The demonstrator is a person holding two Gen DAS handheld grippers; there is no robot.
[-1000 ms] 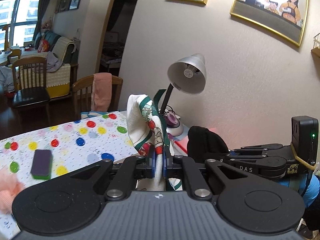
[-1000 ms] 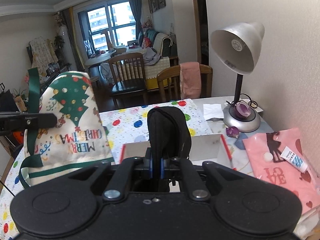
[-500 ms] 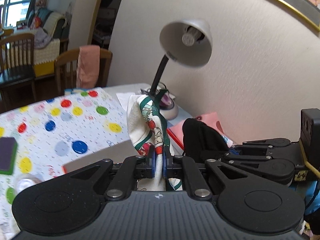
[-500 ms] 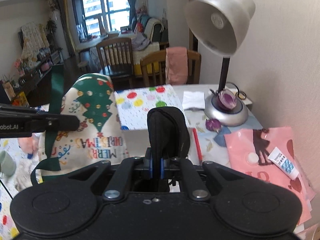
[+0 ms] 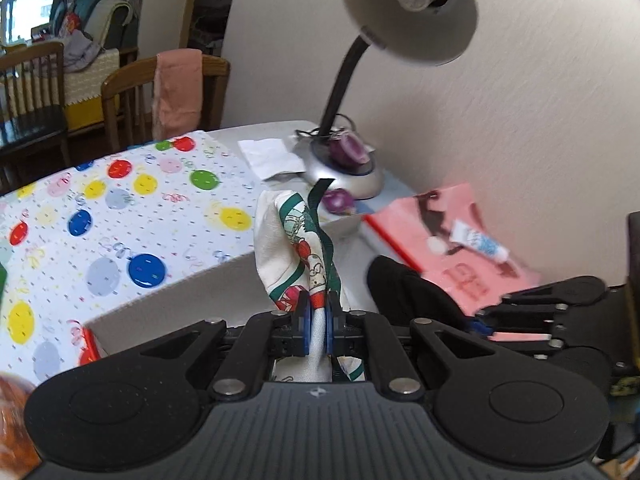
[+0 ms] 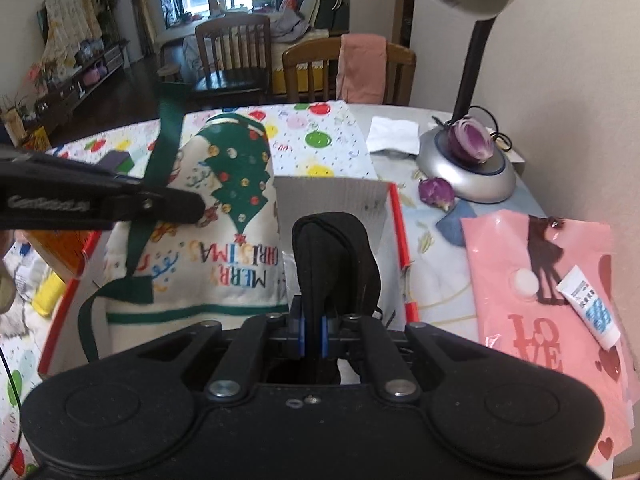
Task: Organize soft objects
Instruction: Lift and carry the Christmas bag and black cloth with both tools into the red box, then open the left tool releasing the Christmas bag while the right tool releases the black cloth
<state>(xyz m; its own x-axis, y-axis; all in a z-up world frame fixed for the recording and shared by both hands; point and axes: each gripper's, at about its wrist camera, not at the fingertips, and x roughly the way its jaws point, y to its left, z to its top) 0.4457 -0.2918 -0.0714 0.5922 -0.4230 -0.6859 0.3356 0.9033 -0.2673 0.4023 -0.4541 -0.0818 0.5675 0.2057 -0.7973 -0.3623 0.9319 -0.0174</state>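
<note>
My left gripper [image 5: 316,322] is shut on a white Christmas cloth bag [image 5: 286,248] with green straps. In the right wrist view the bag [image 6: 224,240] hangs upside down, its "MERRY CHRISTMAS" print showing, pinched by the left gripper [image 6: 192,208]. My right gripper [image 6: 313,338] is shut on a black soft cloth [image 6: 332,256] that stands up between its pads. The left wrist view shows the black cloth [image 5: 408,292] and the right gripper [image 5: 480,326] close on the right. Both items hang above a red-edged box with a grey flap [image 6: 332,200].
A silver desk lamp [image 6: 468,172] with a purple bulb on its base stands at the wall. A pink "LOVE" bag [image 6: 540,300] with a small tube [image 6: 592,312] lies to the right. The dotted tablecloth [image 5: 120,220], a white tissue [image 6: 392,136] and a wooden chair [image 6: 360,64] lie beyond.
Both grippers have come down and forward towards the table and the lamp, tilting further downward. Each still holds its cloth; the box and pink bag look nearer.
</note>
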